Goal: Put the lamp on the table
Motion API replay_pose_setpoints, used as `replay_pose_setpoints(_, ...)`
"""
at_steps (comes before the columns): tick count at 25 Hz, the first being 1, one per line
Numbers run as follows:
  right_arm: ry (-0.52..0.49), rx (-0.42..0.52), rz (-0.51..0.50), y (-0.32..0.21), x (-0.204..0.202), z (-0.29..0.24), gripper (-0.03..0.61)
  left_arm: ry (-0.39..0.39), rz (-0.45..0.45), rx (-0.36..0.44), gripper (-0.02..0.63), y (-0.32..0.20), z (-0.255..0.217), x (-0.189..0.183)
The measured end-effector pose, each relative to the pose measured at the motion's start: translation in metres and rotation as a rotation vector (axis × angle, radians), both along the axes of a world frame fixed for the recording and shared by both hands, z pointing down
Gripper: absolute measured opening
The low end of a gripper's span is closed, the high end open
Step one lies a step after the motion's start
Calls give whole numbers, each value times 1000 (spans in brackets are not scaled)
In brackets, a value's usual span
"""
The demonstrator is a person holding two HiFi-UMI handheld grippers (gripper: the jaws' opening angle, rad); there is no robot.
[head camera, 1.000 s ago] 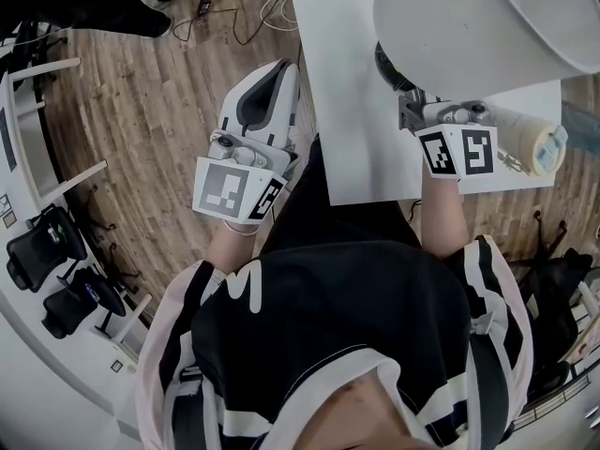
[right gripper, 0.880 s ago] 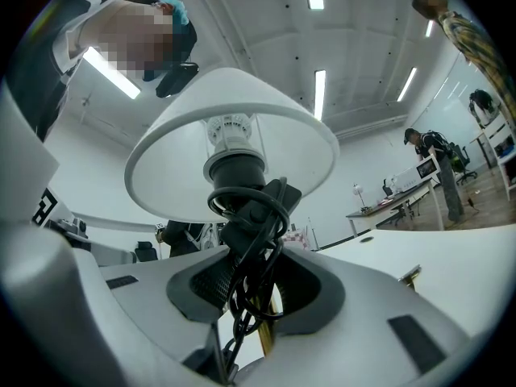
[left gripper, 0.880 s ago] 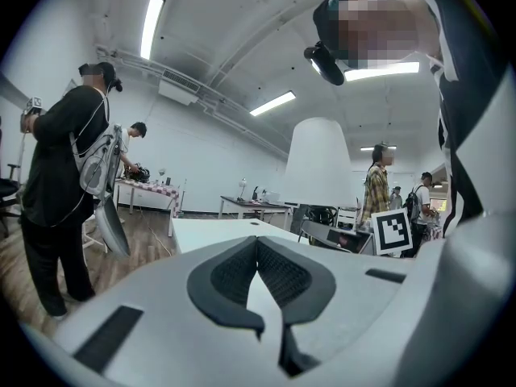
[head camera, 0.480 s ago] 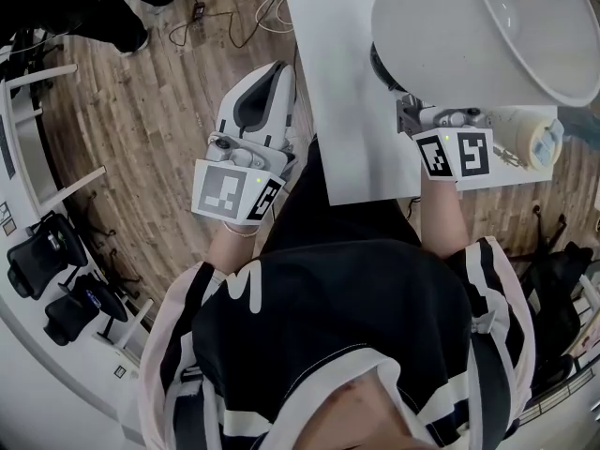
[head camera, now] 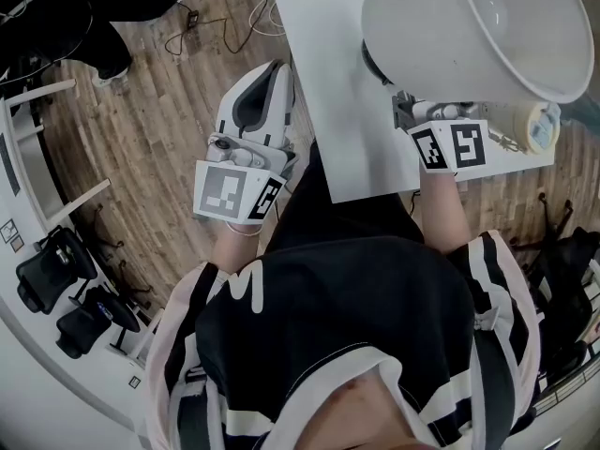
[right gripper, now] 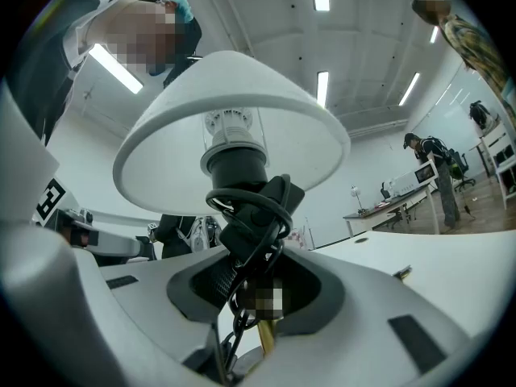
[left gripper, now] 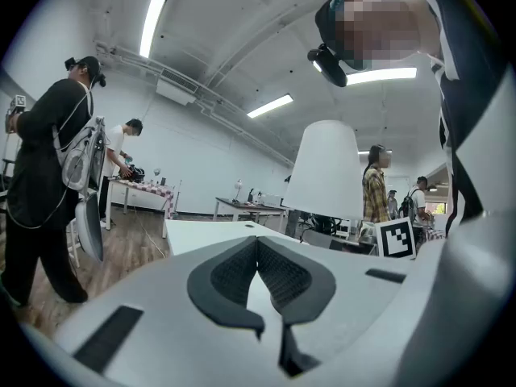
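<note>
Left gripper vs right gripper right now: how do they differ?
The left gripper has its jaws together on nothing; the right gripper is clamped on the cord-wrapped neck of the white-shaded lamp. The left gripper hangs over the wooden floor beside the white table; the right gripper reaches over the table's near edge. Both are white and carry a square-marker cube.

Wooden floor (head camera: pixel 150 111), ceiling strip lights (left gripper: pixel 151 24)

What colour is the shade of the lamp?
The lamp has a plain white shade; the right gripper view shows it best.
</note>
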State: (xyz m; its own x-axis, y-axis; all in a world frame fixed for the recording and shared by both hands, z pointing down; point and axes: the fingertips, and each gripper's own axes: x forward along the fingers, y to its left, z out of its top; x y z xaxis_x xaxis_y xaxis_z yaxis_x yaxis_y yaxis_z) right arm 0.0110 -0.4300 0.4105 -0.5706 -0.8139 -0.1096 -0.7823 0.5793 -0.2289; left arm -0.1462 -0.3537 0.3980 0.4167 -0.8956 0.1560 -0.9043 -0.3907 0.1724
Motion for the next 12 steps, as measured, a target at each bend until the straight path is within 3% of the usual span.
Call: replay_pose_setpoints(12,86,-66,-10,12,1,19,154,6,71,26,5,-2,-9,25)
